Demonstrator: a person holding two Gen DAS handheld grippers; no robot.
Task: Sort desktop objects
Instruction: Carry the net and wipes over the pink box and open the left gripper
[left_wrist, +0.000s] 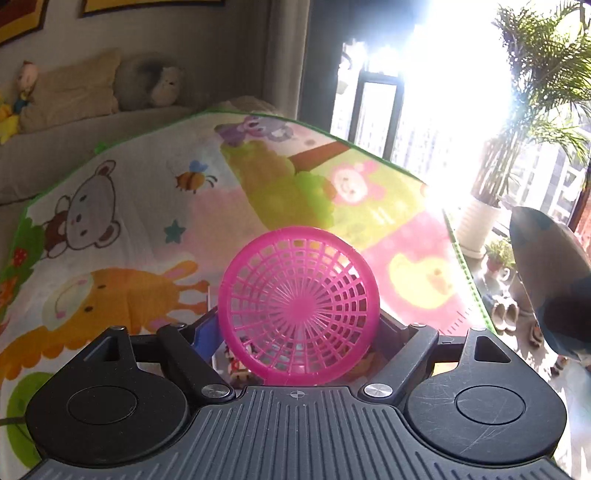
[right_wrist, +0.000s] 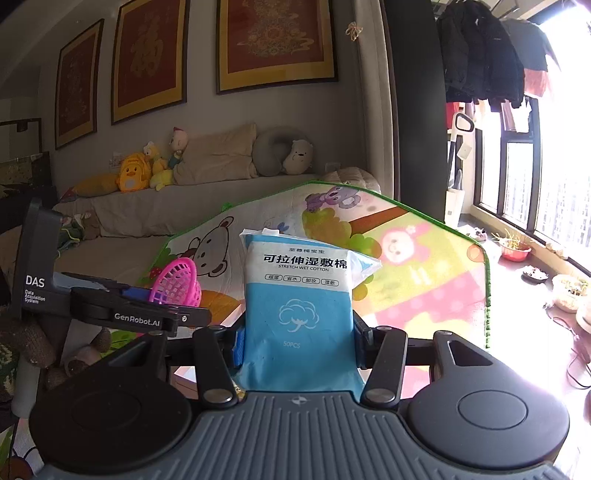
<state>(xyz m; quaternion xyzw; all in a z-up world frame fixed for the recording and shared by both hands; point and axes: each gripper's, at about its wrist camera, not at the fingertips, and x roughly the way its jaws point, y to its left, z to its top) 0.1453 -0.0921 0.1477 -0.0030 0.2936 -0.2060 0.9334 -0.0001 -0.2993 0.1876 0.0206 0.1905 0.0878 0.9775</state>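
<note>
My left gripper (left_wrist: 295, 332) is shut on a round pink plastic basket (left_wrist: 298, 309), held upright with its open side towards the camera, above the cartoon play mat (left_wrist: 129, 221). The basket hides both fingertips. My right gripper (right_wrist: 297, 338) is shut on a blue and white pack of stretch wet cotton pads (right_wrist: 300, 306), held upright above the mat (right_wrist: 424, 280). In the right wrist view the left gripper (right_wrist: 147, 314) and its pink basket (right_wrist: 176, 282) show at the left.
A sofa (right_wrist: 184, 210) with pillows and plush toys stands behind the mat. Bright windows, potted plants (left_wrist: 480, 221) and bowls on the floor (right_wrist: 515, 251) are at the right. The blue pack's edge (left_wrist: 554, 280) shows at the right of the left wrist view.
</note>
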